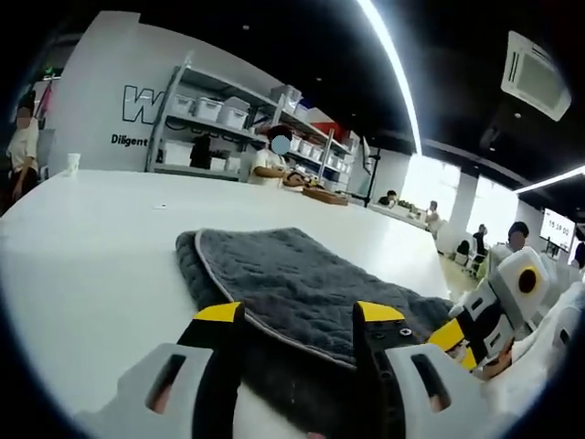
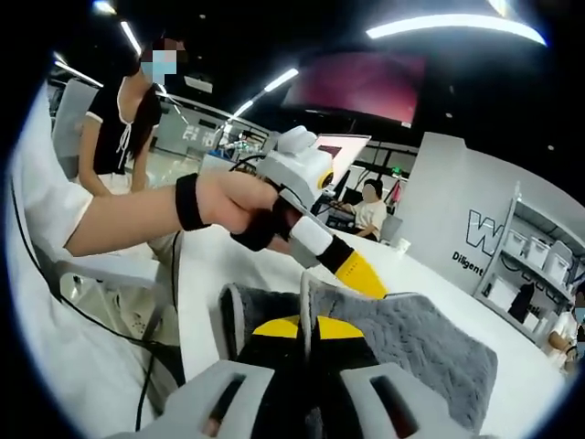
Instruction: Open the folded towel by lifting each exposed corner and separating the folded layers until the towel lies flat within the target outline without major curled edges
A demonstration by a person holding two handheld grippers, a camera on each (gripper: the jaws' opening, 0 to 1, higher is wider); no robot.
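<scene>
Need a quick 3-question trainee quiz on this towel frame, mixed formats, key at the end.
1. True or false: in the right gripper view, the right gripper is shut on an edge of the grey towel.
2. Multiple choice: in the left gripper view, the left gripper is A) open, with the towel's piped edge between its jaws; B) shut on a cup; C) shut on a cable.
3. Fill in: the towel lies on a ____ table.

Key: 1 true; 2 A; 3 white.
</scene>
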